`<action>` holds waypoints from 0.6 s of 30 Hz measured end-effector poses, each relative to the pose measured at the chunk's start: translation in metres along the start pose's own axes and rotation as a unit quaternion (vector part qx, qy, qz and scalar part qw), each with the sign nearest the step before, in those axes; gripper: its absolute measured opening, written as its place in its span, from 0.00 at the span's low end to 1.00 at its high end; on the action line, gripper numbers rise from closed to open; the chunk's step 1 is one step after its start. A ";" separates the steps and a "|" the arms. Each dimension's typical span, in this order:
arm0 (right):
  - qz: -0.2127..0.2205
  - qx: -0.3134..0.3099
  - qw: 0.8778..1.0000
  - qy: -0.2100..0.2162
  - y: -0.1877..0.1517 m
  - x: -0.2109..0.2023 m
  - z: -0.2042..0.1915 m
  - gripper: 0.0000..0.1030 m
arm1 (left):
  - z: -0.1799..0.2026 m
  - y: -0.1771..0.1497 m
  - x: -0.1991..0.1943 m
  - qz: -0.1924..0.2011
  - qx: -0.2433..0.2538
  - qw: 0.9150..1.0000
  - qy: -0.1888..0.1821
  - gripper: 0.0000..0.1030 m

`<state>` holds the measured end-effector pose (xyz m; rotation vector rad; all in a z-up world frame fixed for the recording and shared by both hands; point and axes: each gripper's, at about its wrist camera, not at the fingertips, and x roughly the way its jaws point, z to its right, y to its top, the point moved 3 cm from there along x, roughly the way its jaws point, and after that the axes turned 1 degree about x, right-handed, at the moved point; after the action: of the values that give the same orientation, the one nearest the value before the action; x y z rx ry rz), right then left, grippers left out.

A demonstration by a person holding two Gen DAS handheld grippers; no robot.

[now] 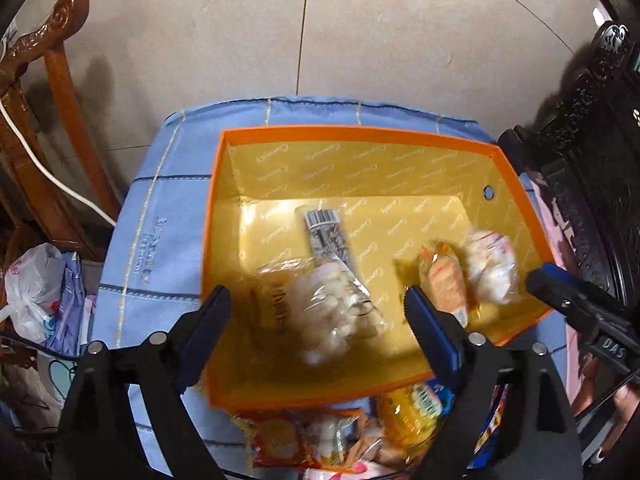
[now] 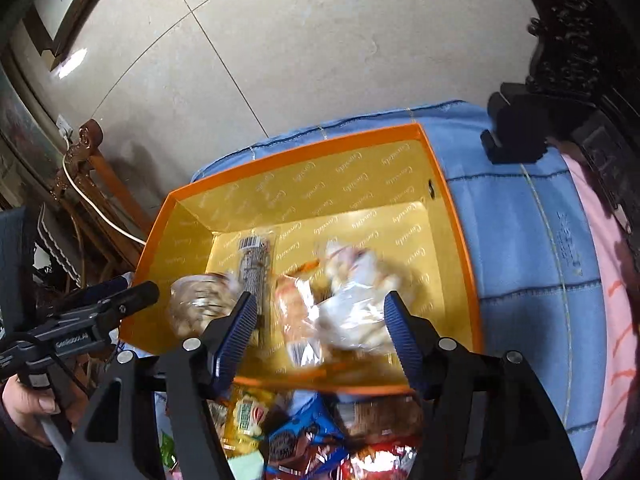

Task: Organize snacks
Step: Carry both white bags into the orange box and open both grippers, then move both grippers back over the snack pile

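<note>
An orange box [image 1: 212,184] with a gold lining sits on a blue cloth and also shows in the right wrist view [image 2: 460,216]. Inside lie a grey barcoded packet [image 1: 328,236], a clear bag of pale snacks [image 1: 336,312], an orange-wrapped snack [image 1: 446,284] and a white-wrapped snack [image 1: 492,268]. My left gripper [image 1: 318,306] is open and empty above the clear bag. My right gripper [image 2: 320,312] is open and empty above the blurred clear bag [image 2: 352,312] and the orange snack [image 2: 294,308]. The right gripper also shows at the right edge of the left wrist view [image 1: 580,304].
A pile of loose snack packets [image 1: 340,432] lies in front of the box, also in the right wrist view [image 2: 292,432]. A wooden chair [image 1: 48,92] and a plastic bag [image 1: 32,292] are left. Dark carved furniture [image 1: 592,152] is right.
</note>
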<state>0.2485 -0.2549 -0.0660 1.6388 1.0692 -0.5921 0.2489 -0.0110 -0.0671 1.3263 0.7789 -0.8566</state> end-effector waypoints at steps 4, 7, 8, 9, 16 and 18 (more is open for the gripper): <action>-0.006 0.005 1.000 -0.001 -0.024 -0.017 0.001 0.69 | -0.012 -0.020 -0.011 -0.009 -0.020 1.000 -0.005 0.83; -0.012 0.010 1.000 -0.006 -0.047 -0.033 0.001 0.73 | -0.019 -0.041 -0.018 -0.022 -0.026 0.999 -0.002 0.83; -0.015 0.015 1.000 -0.004 -0.056 -0.039 0.002 0.73 | -0.021 -0.050 -0.021 -0.027 -0.031 0.999 -0.001 0.83; -0.018 0.019 1.000 -0.001 -0.062 -0.043 0.002 0.74 | -0.023 -0.056 -0.024 -0.030 -0.034 0.999 -0.001 0.83; -0.029 0.046 0.998 -0.014 -0.113 -0.072 -0.001 0.86 | -0.033 -0.124 -0.037 -0.068 -0.027 0.997 -0.004 0.85; -0.035 0.049 0.998 -0.005 -0.126 -0.077 -0.006 0.86 | -0.039 -0.139 -0.038 -0.078 -0.029 0.997 -0.002 0.85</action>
<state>0.1009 -0.2692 -0.0644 1.6875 1.1086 -0.7069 0.1091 0.0246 -0.1046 1.2245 0.9056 -0.9531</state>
